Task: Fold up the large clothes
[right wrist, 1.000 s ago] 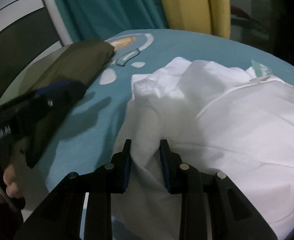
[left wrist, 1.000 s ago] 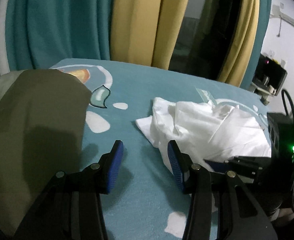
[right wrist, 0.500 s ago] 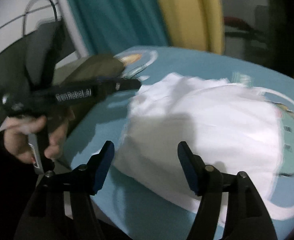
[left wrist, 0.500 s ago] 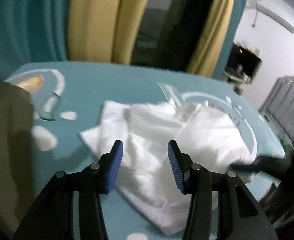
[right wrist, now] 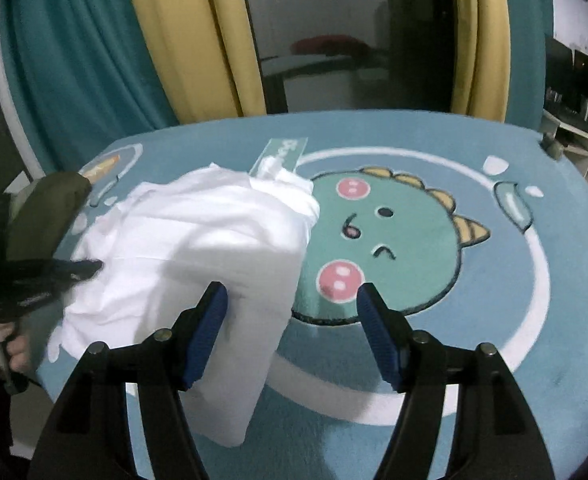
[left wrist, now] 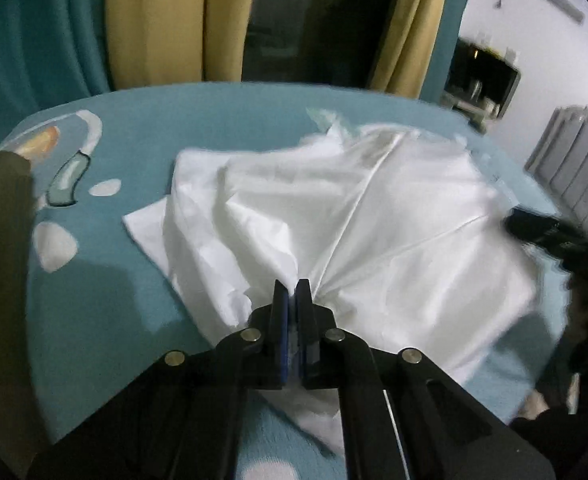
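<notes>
I have the left gripper (left wrist: 292,289) pinching the near edge of the white garment (left wrist: 358,216) crumpled on the dinosaur rug (right wrist: 494,280). My right gripper (right wrist: 291,308), fingers spread, needs its own edge before spreading it flat.

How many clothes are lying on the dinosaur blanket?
2. The white garment lies crumpled in the middle, beside the dinosaur's face. The olive-green garment sits at the blanket's left edge. More could be hidden underneath.
</notes>
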The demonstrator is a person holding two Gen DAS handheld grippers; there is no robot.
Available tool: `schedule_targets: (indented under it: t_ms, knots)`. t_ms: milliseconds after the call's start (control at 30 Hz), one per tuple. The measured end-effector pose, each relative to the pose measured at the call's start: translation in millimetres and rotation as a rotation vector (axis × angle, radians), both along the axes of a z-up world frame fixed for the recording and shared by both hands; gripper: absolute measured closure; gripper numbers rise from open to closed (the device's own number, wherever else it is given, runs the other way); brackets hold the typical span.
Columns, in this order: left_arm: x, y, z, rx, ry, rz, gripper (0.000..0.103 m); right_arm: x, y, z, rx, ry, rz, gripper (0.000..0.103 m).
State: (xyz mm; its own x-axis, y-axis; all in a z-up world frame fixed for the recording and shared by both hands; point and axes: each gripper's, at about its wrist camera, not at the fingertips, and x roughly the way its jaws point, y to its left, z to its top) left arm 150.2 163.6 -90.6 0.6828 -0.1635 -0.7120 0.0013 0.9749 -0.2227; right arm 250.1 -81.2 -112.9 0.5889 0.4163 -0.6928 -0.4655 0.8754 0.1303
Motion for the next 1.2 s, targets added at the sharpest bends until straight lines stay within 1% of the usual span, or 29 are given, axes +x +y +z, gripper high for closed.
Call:
schedule_targets:
  t_ms: [100,167,267,333,367,433,600,700,767,833,867,1000,1067,1200]
  knots:
    - [-21.1,8.5,15.5,-0.058,-0.027,0.018,0.1,-5.5,3.4,1.9,-0.009,-0.01,0.023,0.035]
    - [-26.1,12.1,18.3,-0.089,-0.028,0.031,0.1,-5.4,8.5,0.3,-0.022,-0.01,0.036,0.035]
    - [-26.0,18.8,7.2,-0.088,0.01,0.061,0.099,-2.9,16.6,-6.8,-0.042,0.004,0.063,0.034]
    - [-21.6,23.1,-11.4,-0.116,0.071,0.076,0.099,-1.5,22.2,-13.4,-0.041,0.008,0.071,0.027]
    - [-16.9,23.1,-18.3,-0.123,0.095,0.074,0.099,-1.0,25.1,-17.0,-0.043,0.008,0.075,0.025]
    - [-13.1,23.0,-22.5,-0.125,0.104,0.079,0.099,-2.3,29.6,-20.9,-0.055,0.01,0.081,0.023]
    - [-11.6,22.2,-15.8,-0.11,0.089,0.091,0.097,-5.6,32.5,-15.4,-0.086,-0.004,0.083,0.023]
    - [-16.6,22.9,-5.7,-0.107,0.062,0.106,0.087,-6.8,31.1,-9.5,-0.099,-0.004,0.066,0.023]
    - [-21.7,25.4,1.1,-0.119,0.033,0.112,0.067,-9.3,30.1,-4.7,-0.11,-0.01,0.063,0.023]
    - [-24.9,26.2,9.5,-0.128,-0.002,0.118,0.056,-11.6,28.6,0.2,-0.113,-0.009,0.062,0.023]
    - [-25.0,25.3,12.9,-0.129,-0.016,0.121,0.053,-12.4,27.7,3.0,-0.11,-0.009,0.063,0.023]
    - [-28.5,29.2,22.7,-0.153,-0.06,0.149,0.049,-16.4,20.4,14.8,-0.103,-0.029,0.055,0.022]
    - [-33.4,32.6,30.2,-0.158,-0.101,0.169,0.048,-16.2,16.5,19.2,-0.106,-0.029,0.038,0.022]
    - [-38.3,43.9,34.2,-0.155,-0.123,0.218,0.048,-16.1,5.5,28.8,-0.088,-0.046,0.009,0.012]
